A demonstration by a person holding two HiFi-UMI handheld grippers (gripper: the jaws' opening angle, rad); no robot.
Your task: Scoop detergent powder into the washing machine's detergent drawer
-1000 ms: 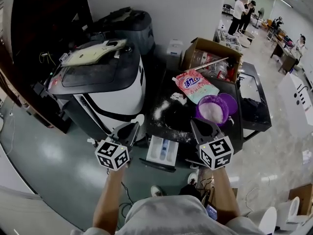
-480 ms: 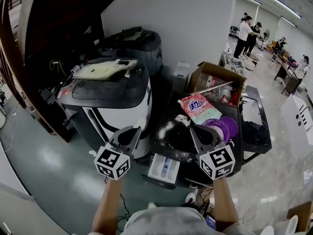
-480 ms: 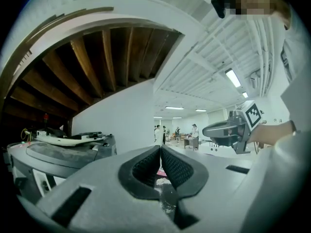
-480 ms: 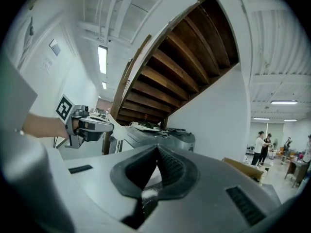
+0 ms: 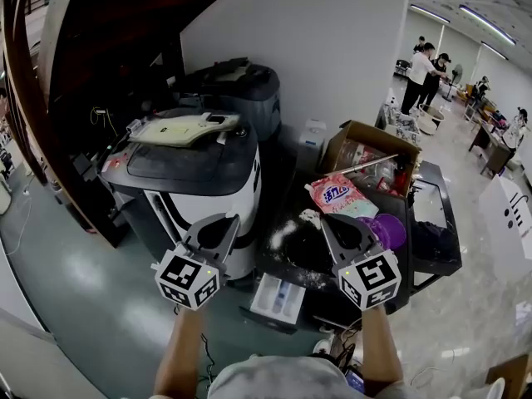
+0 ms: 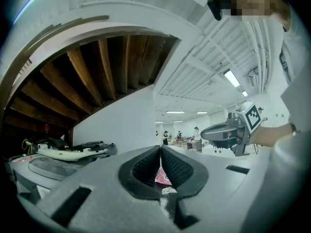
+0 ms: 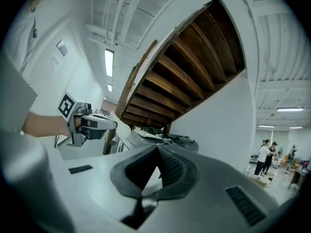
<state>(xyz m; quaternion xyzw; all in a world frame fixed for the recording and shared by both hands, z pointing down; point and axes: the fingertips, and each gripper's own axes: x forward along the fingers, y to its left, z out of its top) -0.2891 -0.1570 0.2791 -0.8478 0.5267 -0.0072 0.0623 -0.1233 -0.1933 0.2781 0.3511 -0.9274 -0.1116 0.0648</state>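
My left gripper (image 5: pixel 219 228) and right gripper (image 5: pixel 338 226) are held up side by side, both shut and empty, jaws touching at the tips. The white detergent drawer (image 5: pixel 278 295) with a blue insert lies low between them, in front of the black table (image 5: pixel 291 252). On that table a pink detergent bag (image 5: pixel 336 196) lies flat beside a purple tub (image 5: pixel 387 230), partly hidden by my right gripper. Spilled white powder (image 5: pixel 281 229) dusts the tabletop. The white and grey washing machine (image 5: pixel 189 171) stands left. In the left gripper view the shut tips (image 6: pixel 160 148) point level across the room.
A cardboard box (image 5: pixel 371 150) of items sits at the table's far end. A second dark machine (image 5: pixel 235 85) stands behind the washer, against the white wall. Dark wooden stairs (image 7: pixel 189 57) rise overhead at the left. People (image 5: pixel 422 71) stand far off in the open hall.
The head view has tipped upward, so the drawer and table sit lower in the picture and more wall shows. Both grippers stay shut and hold their places side by side.
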